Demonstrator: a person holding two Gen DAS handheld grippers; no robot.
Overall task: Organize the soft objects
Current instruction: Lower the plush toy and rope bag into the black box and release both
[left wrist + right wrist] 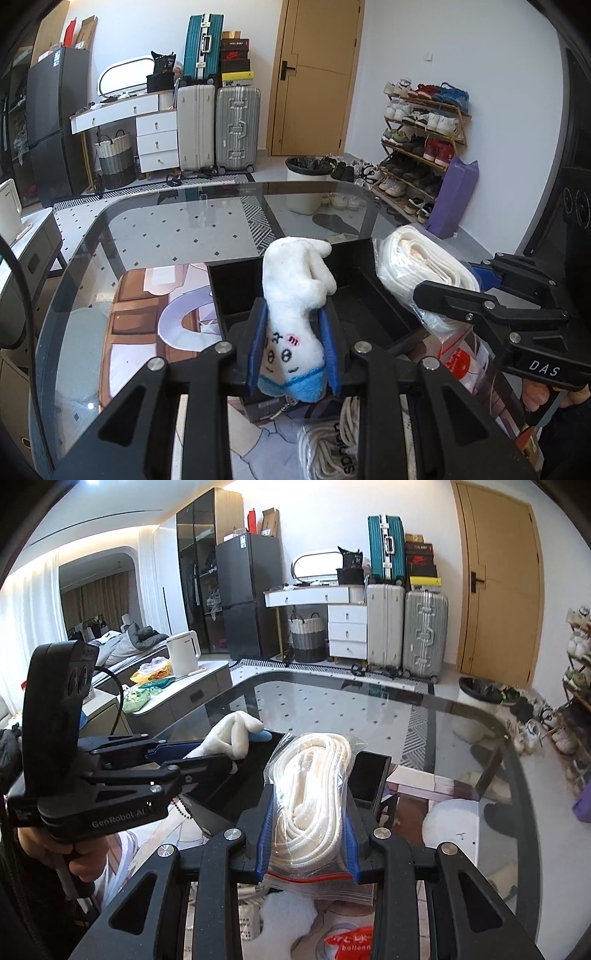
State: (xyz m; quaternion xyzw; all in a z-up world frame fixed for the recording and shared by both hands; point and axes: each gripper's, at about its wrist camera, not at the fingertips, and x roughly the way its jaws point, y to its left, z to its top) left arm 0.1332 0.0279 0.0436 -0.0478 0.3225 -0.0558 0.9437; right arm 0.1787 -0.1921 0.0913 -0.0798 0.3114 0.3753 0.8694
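The left gripper (293, 347) is clenching a white plush toy with a blue base (295, 314) above the black open box (365, 295); the right gripper (308, 834) is grasping a clear bagged coil of white rope (314, 794) nearby.

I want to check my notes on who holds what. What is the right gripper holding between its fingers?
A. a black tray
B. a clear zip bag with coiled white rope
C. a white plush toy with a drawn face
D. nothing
B: in the right wrist view, the right gripper is shut on the clear bag of white rope, while the plush toy is in the left gripper.
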